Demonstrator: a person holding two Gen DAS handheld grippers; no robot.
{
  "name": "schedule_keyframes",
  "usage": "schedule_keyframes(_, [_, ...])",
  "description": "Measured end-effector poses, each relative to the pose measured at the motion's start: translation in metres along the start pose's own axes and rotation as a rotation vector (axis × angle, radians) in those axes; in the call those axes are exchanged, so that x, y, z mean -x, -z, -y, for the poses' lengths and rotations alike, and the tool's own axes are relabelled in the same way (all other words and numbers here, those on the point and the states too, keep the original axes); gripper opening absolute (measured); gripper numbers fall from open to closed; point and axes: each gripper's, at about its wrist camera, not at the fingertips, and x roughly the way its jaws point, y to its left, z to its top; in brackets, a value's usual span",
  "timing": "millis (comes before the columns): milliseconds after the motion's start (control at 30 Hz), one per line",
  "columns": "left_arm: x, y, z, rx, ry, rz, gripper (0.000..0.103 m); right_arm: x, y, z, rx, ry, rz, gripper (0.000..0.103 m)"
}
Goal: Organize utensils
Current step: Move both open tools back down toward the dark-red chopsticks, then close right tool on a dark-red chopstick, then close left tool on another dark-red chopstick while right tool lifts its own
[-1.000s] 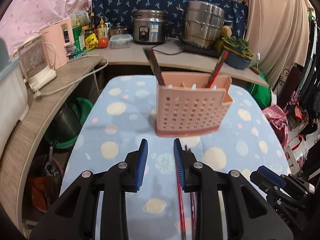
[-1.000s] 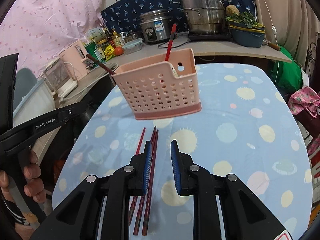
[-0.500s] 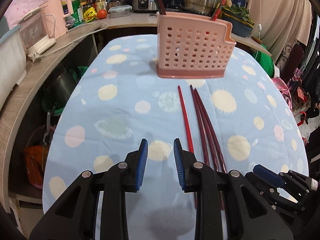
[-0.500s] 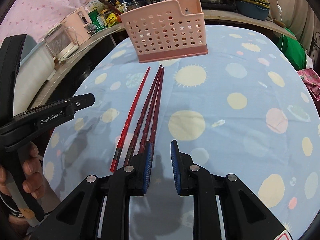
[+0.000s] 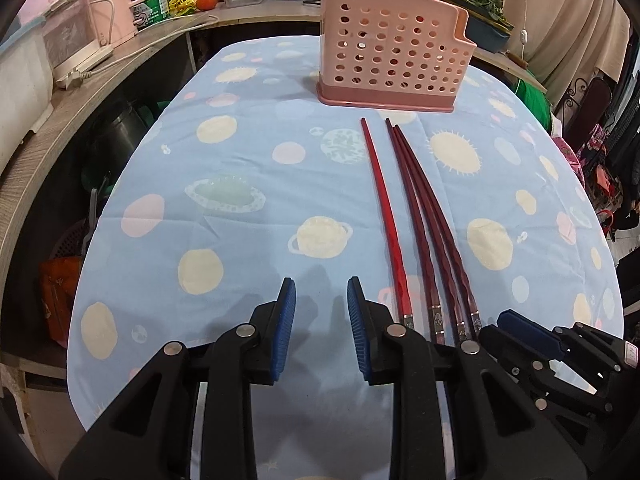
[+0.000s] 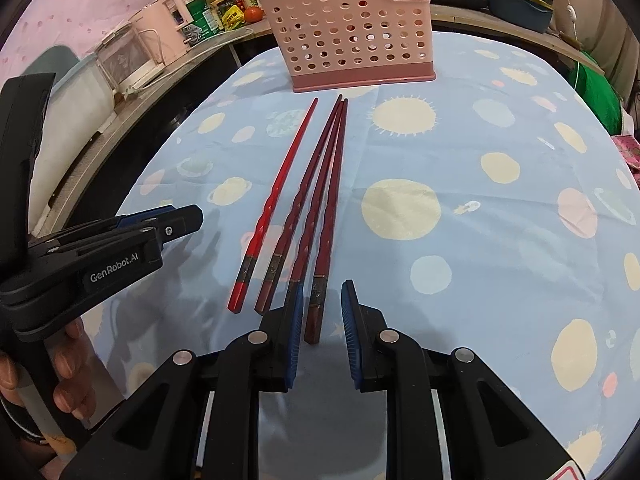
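Several red chopsticks (image 5: 416, 216) lie side by side on the blue patterned tablecloth (image 5: 240, 168), tips toward a pink perforated utensil holder (image 5: 392, 52) at the far end. They also show in the right wrist view (image 6: 312, 200), as does the holder (image 6: 356, 36). My left gripper (image 5: 321, 308) is open and empty, just left of the chopsticks' thick ends. My right gripper (image 6: 320, 312) is open, with the thick end of the rightmost chopstick (image 6: 318, 308) lying between its jaws, not clamped. The holder has chopsticks standing in it.
A wooden counter (image 5: 48, 120) runs along the left and back with a pink appliance (image 5: 116, 4), bottles, a tomato, a rice cooker and steel pots. Clothes hang at the right. The left gripper's body (image 6: 92, 256) sits at the left of the right wrist view.
Both grippers have pulled back from the holder and come down toward the table's near end. The chopsticks' thick ends are now at the fingertips, one between the right jaws.
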Motion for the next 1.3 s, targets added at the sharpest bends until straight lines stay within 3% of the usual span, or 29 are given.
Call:
schedule_keyframes(200, [-0.001, 0.004, 0.001, -0.002, 0.004, -0.007, 0.030, -0.007, 0.004, 0.000, -0.002, 0.007, -0.009, 0.019])
schedule_keyframes(400, [-0.003, 0.005, 0.005, -0.013, 0.010, -0.013, 0.031, -0.008, 0.005, 0.006, -0.012, 0.013, -0.004, 0.008])
schedule_keyframes(1300, [-0.019, 0.014, 0.033, -0.058, 0.065, -0.072, 0.039, 0.003, 0.014, 0.034, -0.104, 0.045, 0.026, 0.007])
